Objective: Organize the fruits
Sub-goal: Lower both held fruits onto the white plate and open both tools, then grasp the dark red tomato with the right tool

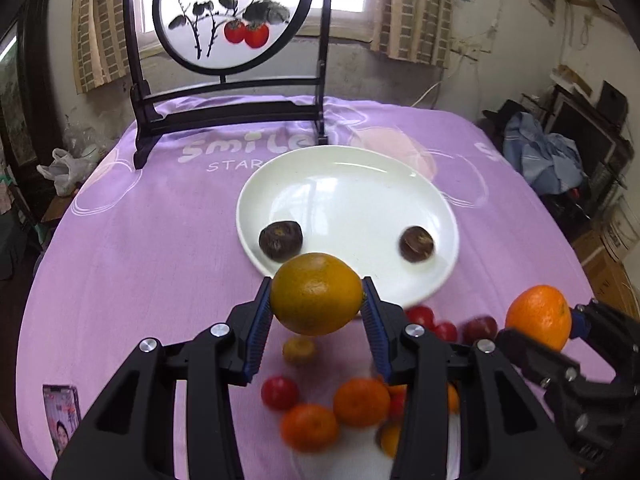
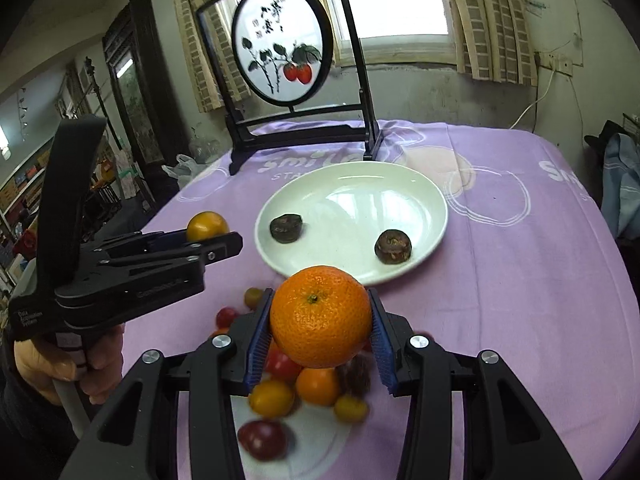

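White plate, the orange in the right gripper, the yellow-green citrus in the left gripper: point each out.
white plate [image 2: 400, 184]: right wrist view, bare far rim.
orange [image 2: 320, 316]: right wrist view, middle of peel.
yellow-green citrus [image 1: 316, 294]: left wrist view, middle of peel.

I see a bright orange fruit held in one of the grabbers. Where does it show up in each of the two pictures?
Left wrist view: the orange is at the right edge, clamped in the right gripper.
Right wrist view: the orange is low in the centre, between the blue pads.
Shared landmark: the white plate lies just beyond it.
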Action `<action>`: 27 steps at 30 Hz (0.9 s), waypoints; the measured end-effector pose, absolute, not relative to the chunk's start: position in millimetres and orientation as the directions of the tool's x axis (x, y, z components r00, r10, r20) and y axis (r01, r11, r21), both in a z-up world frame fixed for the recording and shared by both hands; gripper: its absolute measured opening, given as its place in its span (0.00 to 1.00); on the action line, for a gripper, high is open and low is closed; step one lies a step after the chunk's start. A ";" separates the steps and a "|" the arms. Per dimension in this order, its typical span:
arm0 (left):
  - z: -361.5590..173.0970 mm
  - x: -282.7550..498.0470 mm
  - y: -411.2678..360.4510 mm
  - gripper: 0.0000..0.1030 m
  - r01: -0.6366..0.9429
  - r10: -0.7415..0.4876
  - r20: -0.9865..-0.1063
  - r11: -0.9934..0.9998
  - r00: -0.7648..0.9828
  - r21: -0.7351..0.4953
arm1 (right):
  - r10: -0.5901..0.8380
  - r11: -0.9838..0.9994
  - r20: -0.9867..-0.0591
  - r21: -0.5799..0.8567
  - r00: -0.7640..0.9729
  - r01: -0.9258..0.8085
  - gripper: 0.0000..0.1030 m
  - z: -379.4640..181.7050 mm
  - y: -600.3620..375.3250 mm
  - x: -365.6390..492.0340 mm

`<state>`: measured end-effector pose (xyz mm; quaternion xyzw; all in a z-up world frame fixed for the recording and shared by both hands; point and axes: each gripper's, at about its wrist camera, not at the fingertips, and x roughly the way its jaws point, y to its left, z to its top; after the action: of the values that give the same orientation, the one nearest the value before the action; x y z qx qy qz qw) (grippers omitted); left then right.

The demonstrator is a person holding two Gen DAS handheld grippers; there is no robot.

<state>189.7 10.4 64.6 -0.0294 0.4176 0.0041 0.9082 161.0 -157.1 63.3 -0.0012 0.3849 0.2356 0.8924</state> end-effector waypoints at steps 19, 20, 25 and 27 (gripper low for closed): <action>4.0 281.8 10.5 0.65 -0.080 0.048 -0.836 0.997 0.547 0.005 | 0.364 0.900 -0.773 0.149 0.520 -0.409 0.64 9.4 -131.4 241.3; 7.3 277.7 13.6 0.67 -0.081 0.042 -0.832 0.997 0.554 -0.004 | 0.384 0.895 -0.768 0.172 0.512 -0.412 0.65 10.4 -135.3 239.8; 28.7 238.8 18.5 0.81 -0.049 0.020 -0.798 0.999 0.602 -0.012 | 0.397 0.890 -0.760 0.183 0.514 -0.417 0.65 20.4 -154.8 213.6; 34.9 218.8 18.6 0.82 -0.048 0.041 -0.783 0.999 0.621 0.015 | 0.395 0.891 -0.758 0.180 0.519 -0.416 0.66 23.5 -160.5 199.7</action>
<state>218.8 18.6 34.9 -0.0036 0.4349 0.0247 0.9001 199.7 -160.5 23.5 -0.0123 0.4317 0.2329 0.8713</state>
